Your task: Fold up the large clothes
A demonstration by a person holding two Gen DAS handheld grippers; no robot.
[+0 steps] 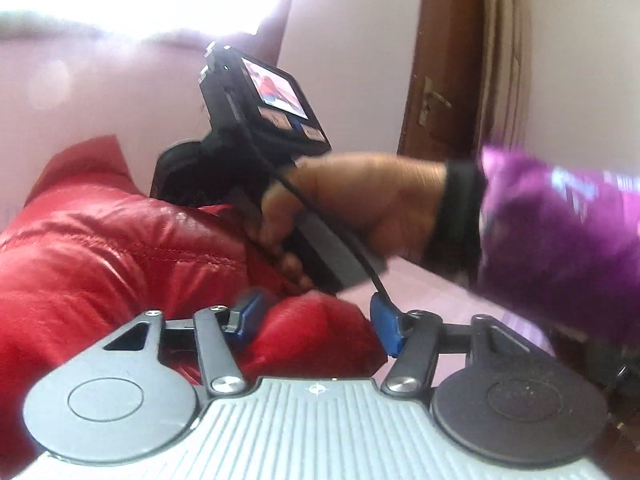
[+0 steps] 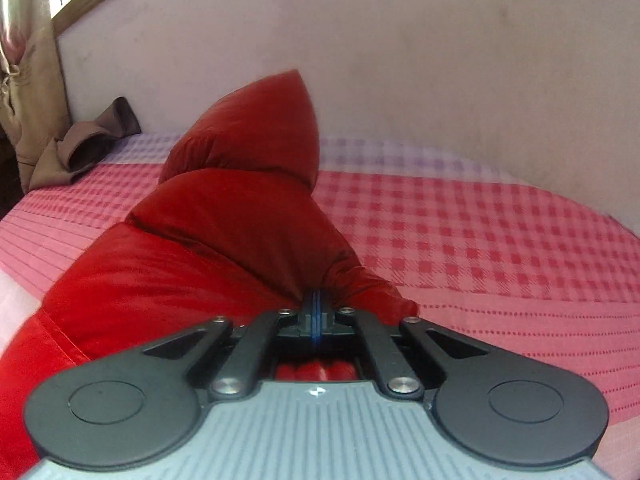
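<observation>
A shiny red quilted puffer jacket [image 2: 208, 248] lies heaped on the bed's pink checked bedspread [image 2: 480, 248], its hood peaked upward. The left tongs [image 1: 316, 320] stand parted, blue pads either side of a red fold without pressing it. The right tongs [image 2: 316, 312] are clamped on a pinch of jacket fabric, held by a purple-sleeved hand [image 1: 360, 208].
</observation>
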